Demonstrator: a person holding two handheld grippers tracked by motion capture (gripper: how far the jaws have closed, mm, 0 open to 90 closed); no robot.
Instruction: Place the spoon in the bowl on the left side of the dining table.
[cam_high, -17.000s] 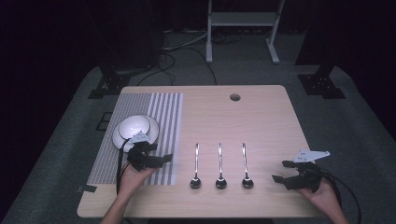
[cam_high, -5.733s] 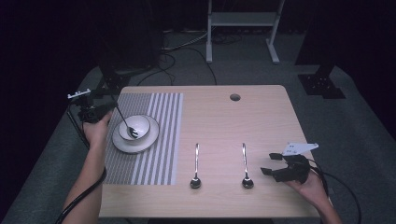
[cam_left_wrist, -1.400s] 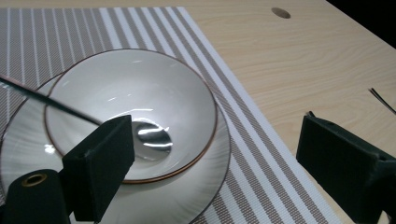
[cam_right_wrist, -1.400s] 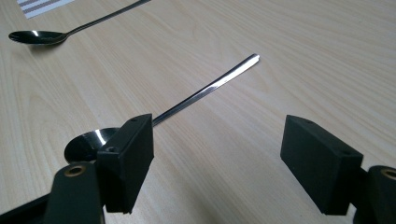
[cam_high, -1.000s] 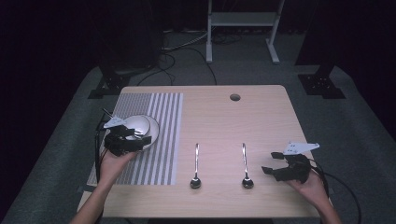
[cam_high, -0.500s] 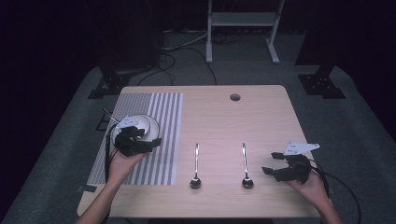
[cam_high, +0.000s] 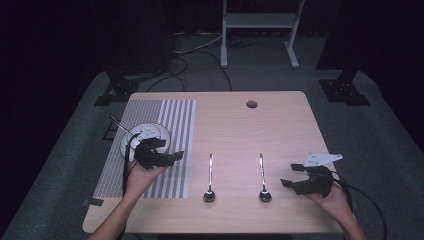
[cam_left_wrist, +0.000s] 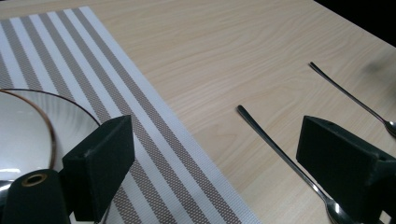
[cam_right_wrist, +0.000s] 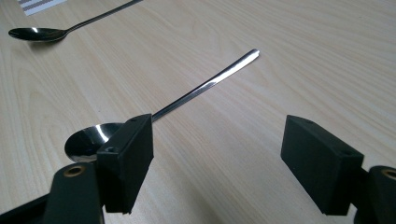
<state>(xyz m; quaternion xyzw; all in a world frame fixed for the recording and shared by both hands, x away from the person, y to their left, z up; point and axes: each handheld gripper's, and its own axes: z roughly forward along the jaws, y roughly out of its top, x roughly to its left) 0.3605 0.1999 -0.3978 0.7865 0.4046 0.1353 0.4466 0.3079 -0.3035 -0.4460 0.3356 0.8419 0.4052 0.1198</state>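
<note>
- Table (cam_high: 280, 125) of pale wood, seen from above, with a striped placemat (cam_high: 165, 125) on its left part.
- A white plate (cam_high: 150, 134) sits on the placemat, with a spoon in it (cam_high: 120, 124) jutting over the far-left rim.
- Left gripper (cam_high: 167, 157) hovers over the plate's near edge, jaws spread wide and empty.
- Two spoons lie on bare wood, bowls toward the person: the left spoon (cam_high: 210, 175) near the placemat, the right spoon (cam_high: 262, 172) beside it.
- Right gripper (cam_high: 290, 182) sits low just right of the right spoon's bowl, jaws apart, gripping nothing.
</note>
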